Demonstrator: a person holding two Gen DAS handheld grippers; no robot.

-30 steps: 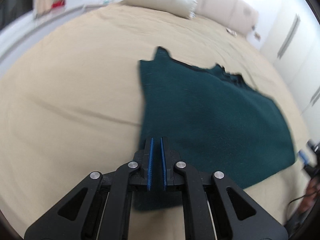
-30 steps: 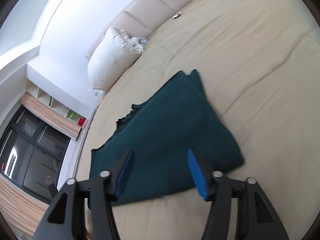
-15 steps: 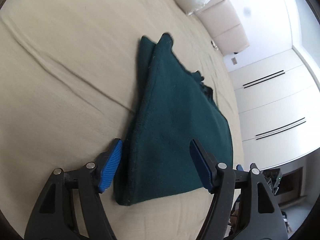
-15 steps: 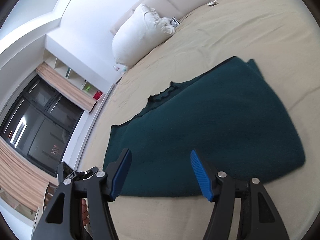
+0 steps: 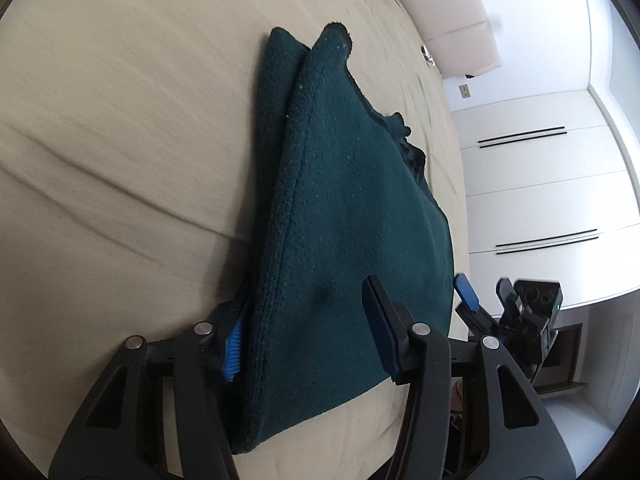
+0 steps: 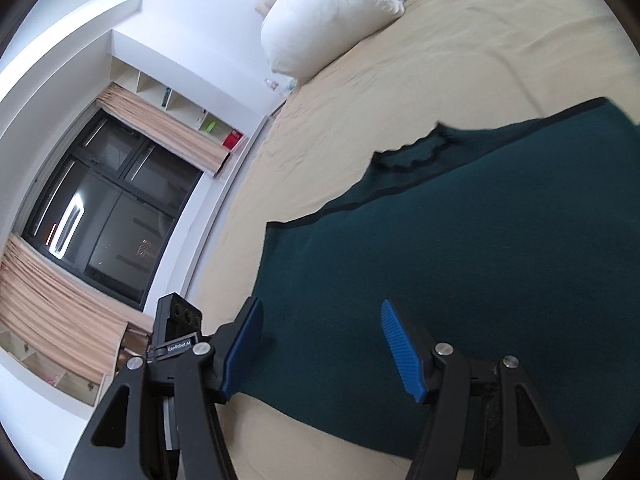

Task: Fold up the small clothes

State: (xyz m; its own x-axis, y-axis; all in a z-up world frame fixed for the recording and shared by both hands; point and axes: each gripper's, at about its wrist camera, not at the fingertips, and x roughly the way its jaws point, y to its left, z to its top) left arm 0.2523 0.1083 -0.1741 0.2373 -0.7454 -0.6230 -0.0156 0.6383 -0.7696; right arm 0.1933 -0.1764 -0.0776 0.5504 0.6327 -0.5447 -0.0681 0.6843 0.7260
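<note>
The bed (image 5: 120,128), covered in a beige sheet with shallow creases, fills most of both views. A white pillow (image 6: 332,12) lies at its head against a padded headboard (image 5: 452,12); white wardrobe doors (image 5: 540,184) stand on one side of the room, a dark window (image 6: 104,216) with tan curtains on the other. The dark green garment (image 5: 352,216) lies on the sheet near the bed's front edge, folded over itself in two layers, two rounded corners stacked at its far end, a scalloped dark trim along one side. The left hand-held gripper (image 5: 308,328) straddles the garment's near edge: its jaws are closing, the cloth lies between them, the left blue pad is tucked against the folded edge and the right pad rides over the top layer, not yet pinching. The right hand-held gripper (image 6: 322,350) hangs spread wide over the opposite near edge, gripping nothing; whether its pads touch the cloth cannot be told.
</note>
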